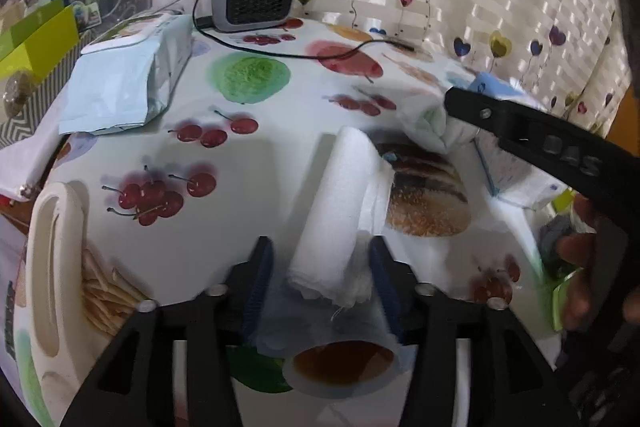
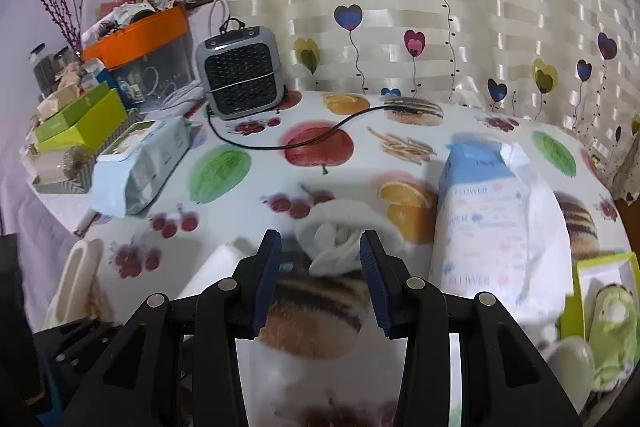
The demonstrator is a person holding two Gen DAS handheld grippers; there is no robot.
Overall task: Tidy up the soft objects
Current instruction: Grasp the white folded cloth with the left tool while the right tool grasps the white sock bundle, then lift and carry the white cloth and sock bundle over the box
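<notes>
In the left wrist view a rolled white cloth (image 1: 340, 211) lies on the fruit-print tablecloth (image 1: 248, 155), its near end between the open blue-padded fingers of my left gripper (image 1: 320, 259). The right gripper's black arm (image 1: 552, 147) crosses the right side. In the right wrist view my right gripper (image 2: 320, 267) is open over a crumpled white cloth (image 2: 340, 239), which lies just ahead of the fingertips. A blue-and-white soft pack printed "FLOWER" (image 2: 488, 219) stands to the right of it.
A pale blue soft pack (image 2: 140, 167) lies at left. A grey fan heater (image 2: 240, 79) with a black cable (image 2: 304, 143) stands at the back by the curtain. Boxes (image 2: 80, 123) crowd the left edge. A cream plastic handle (image 1: 52, 251) lies near left. A green box (image 2: 604, 303) sits at right.
</notes>
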